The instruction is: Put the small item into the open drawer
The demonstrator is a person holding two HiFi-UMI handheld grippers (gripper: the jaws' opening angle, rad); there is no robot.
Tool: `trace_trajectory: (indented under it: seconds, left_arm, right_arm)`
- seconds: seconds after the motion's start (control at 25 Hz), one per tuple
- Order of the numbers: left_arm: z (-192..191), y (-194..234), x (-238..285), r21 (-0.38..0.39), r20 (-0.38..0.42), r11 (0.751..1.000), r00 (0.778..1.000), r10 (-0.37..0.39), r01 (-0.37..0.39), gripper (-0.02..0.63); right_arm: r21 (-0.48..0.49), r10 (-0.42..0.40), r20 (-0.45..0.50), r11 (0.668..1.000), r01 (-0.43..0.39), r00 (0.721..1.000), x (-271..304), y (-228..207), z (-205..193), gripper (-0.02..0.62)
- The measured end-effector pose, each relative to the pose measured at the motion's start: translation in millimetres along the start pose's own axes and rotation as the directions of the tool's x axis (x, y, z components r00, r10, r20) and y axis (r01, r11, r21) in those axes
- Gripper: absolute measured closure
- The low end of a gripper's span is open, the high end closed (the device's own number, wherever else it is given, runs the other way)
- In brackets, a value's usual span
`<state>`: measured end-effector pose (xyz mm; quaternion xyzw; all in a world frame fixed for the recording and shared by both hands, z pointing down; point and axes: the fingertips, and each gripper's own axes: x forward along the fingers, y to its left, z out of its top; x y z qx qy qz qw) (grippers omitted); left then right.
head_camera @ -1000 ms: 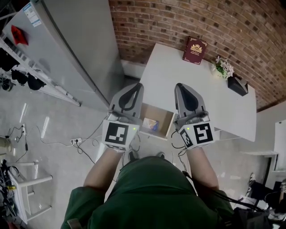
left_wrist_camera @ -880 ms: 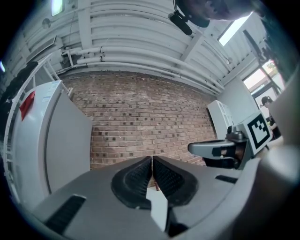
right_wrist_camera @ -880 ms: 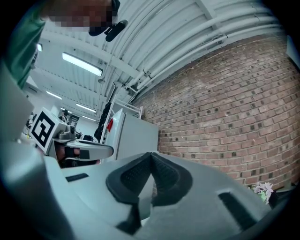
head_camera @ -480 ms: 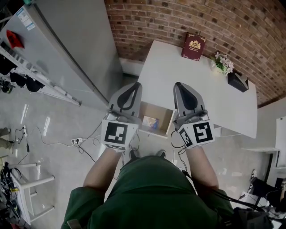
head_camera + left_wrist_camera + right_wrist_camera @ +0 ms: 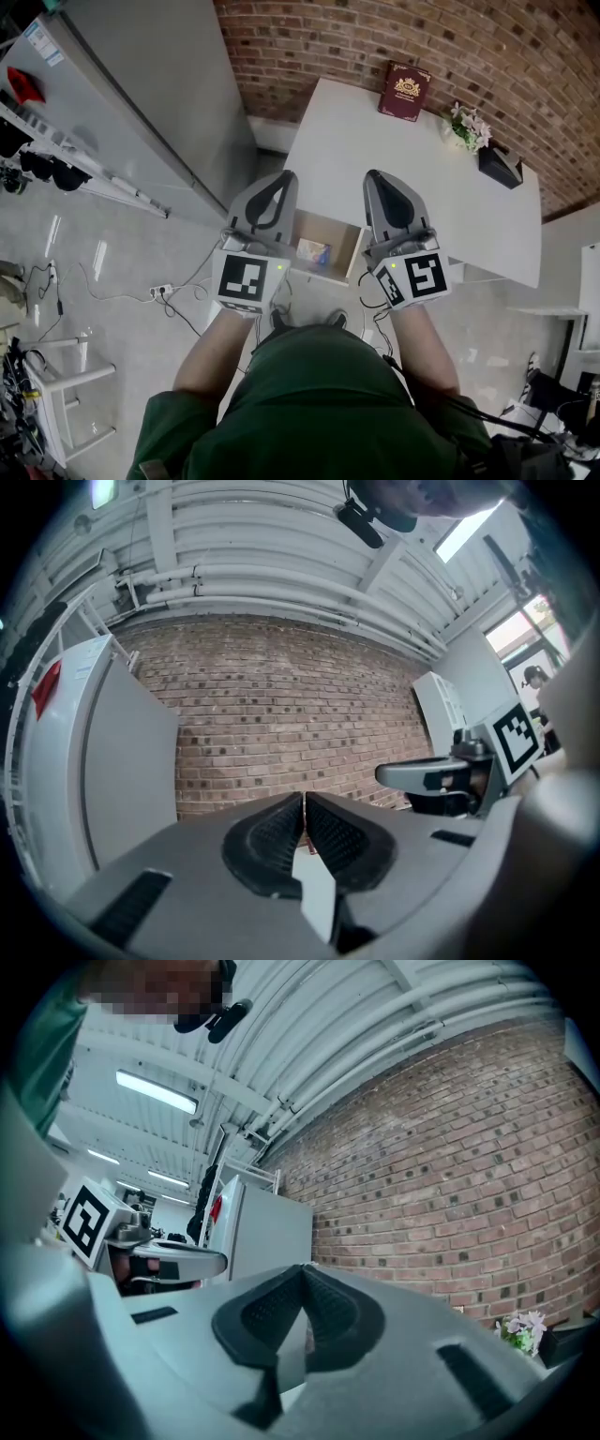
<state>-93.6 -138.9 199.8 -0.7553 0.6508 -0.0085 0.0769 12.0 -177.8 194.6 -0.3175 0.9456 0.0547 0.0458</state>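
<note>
Item (image 5: 314, 251) in open drawer (image 5: 349, 255), below and between left gripper (image 5: 279, 178) and right gripper (image 5: 379, 177), touching neither. Both shut tight, jaws together, gripping nothing.

Bright, even light, soft shadows. A ceiling tube (image 5: 157, 1091) glares at ten o'clock in the right gripper view; both gripper views bulge, corners black.

The table (image 5: 441, 187) and drawer (image 5: 336, 232) now sit slightly higher in view.
</note>
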Motion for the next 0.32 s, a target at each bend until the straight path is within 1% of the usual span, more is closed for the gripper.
trace_trajectory:
  seconds: [0.32]
  left_arm:
    - [-3.3,-21.5,9.8,0.009,-0.013,1.000,1.000,0.006,-0.006,0.595]
  right_arm:
    - [0.007,0.022,0.003,1.000,-0.022,1.000,-10.6,-16.2,-3.9,0.592]
